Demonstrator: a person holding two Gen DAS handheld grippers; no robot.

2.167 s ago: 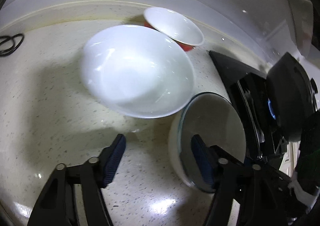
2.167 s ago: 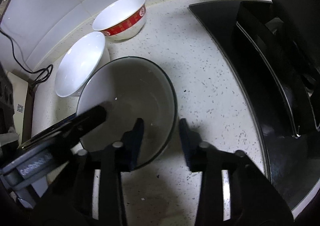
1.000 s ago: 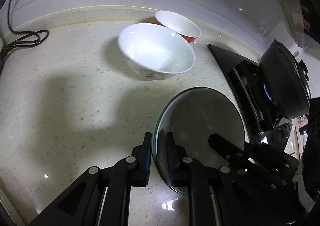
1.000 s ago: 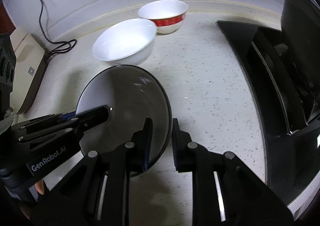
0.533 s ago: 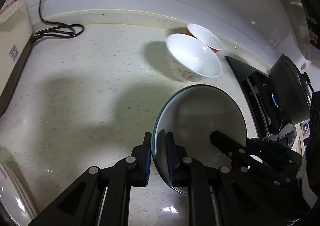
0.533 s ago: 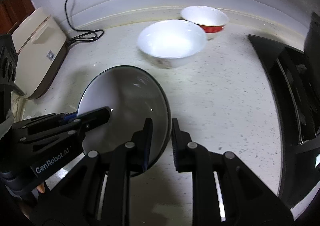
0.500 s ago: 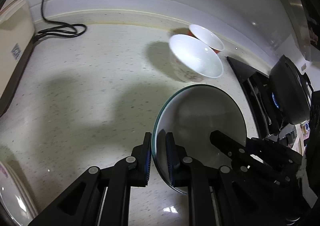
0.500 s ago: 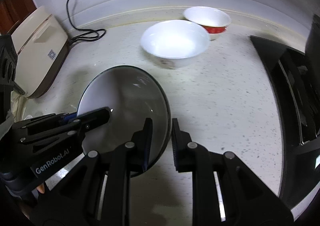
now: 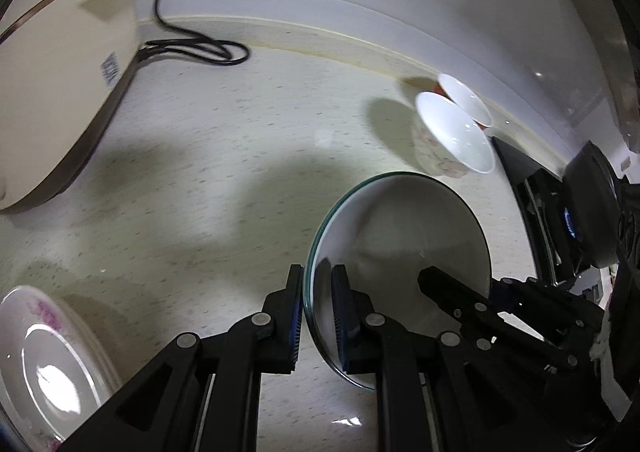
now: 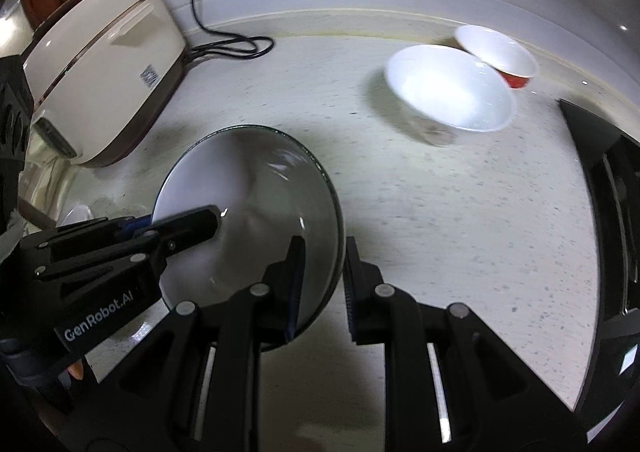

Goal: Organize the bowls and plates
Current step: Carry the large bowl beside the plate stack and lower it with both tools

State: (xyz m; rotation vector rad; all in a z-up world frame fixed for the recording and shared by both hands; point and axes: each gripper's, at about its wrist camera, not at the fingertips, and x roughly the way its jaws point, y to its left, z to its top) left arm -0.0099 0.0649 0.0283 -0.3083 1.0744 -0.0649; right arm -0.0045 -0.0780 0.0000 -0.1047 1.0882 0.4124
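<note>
A glass bowl (image 9: 400, 236) (image 10: 256, 207) with a greenish rim hangs above the speckled counter, gripped on two sides. My left gripper (image 9: 318, 308) is shut on its left rim, and my right gripper (image 10: 322, 284) is shut on its right rim. In the right wrist view the left gripper's finger (image 10: 184, 230) reaches into the bowl from the left. A white bowl (image 9: 452, 139) (image 10: 450, 91) sits farther back on the counter, with a red-and-white bowl (image 9: 466, 99) (image 10: 496, 53) right behind it. A flower-patterned plate (image 9: 44, 364) lies at the lower left.
A cream appliance (image 9: 60, 83) (image 10: 100, 67) stands at the left, its black cable (image 9: 196, 51) coiled by the wall. A black stove (image 10: 612, 219) with a dark pot (image 9: 592, 211) fills the right side. The counter (image 9: 200, 171) runs between them.
Both grippers have carried the glass bowl to the left. The two bowls have slid toward the right of the views. The cream appliance and the patterned plate have come into sight.
</note>
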